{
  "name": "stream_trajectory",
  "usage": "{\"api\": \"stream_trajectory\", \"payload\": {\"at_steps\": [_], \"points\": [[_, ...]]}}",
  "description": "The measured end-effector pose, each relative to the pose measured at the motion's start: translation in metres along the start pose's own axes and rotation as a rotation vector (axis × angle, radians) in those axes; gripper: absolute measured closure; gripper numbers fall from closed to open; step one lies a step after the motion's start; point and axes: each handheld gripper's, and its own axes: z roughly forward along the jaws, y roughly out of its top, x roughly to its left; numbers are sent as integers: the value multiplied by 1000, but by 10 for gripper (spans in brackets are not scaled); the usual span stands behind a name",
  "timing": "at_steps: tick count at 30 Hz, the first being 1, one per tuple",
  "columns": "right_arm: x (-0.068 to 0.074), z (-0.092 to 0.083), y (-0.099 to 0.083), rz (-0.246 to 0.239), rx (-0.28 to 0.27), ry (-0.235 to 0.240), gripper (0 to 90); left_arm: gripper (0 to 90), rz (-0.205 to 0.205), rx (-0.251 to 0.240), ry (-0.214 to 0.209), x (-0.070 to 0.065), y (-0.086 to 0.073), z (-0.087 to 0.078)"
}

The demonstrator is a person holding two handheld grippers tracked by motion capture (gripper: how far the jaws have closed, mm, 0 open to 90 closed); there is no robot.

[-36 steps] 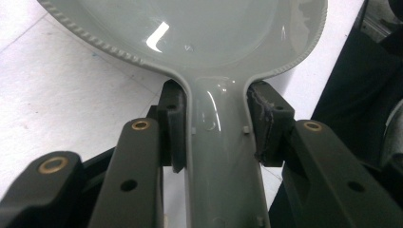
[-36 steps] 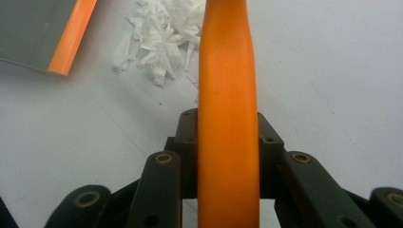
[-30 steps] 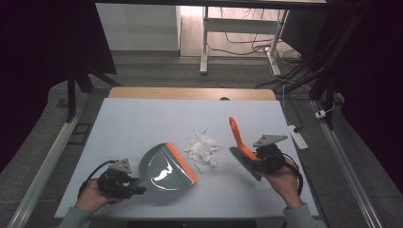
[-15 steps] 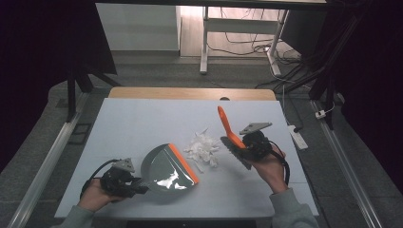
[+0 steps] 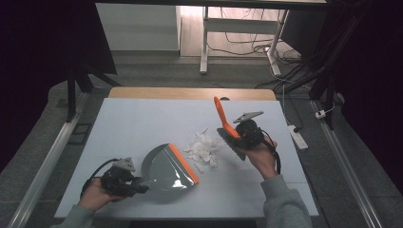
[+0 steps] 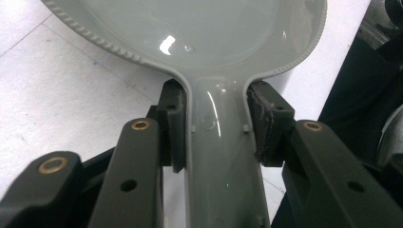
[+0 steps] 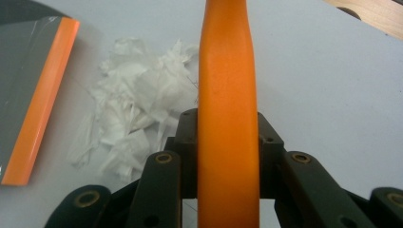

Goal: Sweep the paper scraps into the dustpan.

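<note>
Two tools in hand: one per gripper, a dustpan at the left and a brush at the right, for sweeping paper scraps.
Left gripper (image 5: 138,184): its jaws are closed on the grey handle of the dustpan (image 5: 166,167), one pad (image 6: 172,121) pressing on each side of the handle.
Dustpan: it lies just ahead of the left gripper on the table (image 5: 142,118), and its orange lip faces the scraps.
Paper scraps (image 5: 203,147): a loose white heap of torn, crumpled pieces, between the two grippers, just beyond the orange lip and near the brush.
Brush (image 5: 227,128): its orange handle rises up and away from the right gripper; the dark bristle part is low, beside the heap.
Right gripper (image 5: 237,134): its jaws clamp the orange handle from both sides, a firm hold as I judge.
Step in hand: I judge it is bringing the brush to the far side of the heap, before the sweep.
Next move: it calls for lowering the bristles to the table behind the scraps and pushing them toward the orange lip, while the left gripper keeps the pan flat and steady.
</note>
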Motion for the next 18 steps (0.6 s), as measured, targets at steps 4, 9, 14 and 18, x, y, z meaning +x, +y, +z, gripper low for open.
{"api": "stream_trajectory", "payload": {"at_steps": [4,9,14,18], "points": [[-2,12,6,14,7,-2,702,613,-1,13,4,1,1,2],[-2,23,12,15,11,-17,703,613,-5,18,1,3,3,5],[-5,33,16,28,17,-29,702,613,-12,20,0,3,4,7],[-10,42,17,42,22,-36,702,613,-14,23,-7,3,5,8]]}}
